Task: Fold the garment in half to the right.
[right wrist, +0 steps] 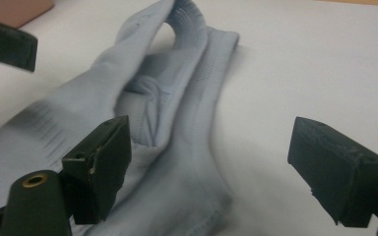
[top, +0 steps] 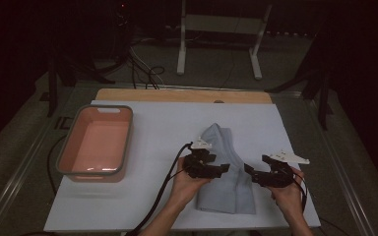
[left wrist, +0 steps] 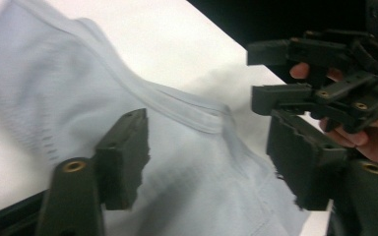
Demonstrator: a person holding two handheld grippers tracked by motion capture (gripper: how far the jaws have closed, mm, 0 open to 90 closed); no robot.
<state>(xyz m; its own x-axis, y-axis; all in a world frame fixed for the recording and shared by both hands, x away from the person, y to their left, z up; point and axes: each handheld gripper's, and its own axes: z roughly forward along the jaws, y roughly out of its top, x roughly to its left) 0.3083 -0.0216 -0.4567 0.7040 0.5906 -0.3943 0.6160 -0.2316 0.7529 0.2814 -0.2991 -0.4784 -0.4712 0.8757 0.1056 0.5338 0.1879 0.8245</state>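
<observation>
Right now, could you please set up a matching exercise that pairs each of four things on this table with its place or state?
Things:
1. pink bin
2. light blue garment
3. left tongs
4. right tongs

Places or states:
A. open, over the garment's left part
B. folded in a long strip, in the middle of the white sheet
C. open, beside the garment's right edge
D. empty, at the left of the white sheet

Pairs: 1-D, 2-B, 3-A, 4-C
</observation>
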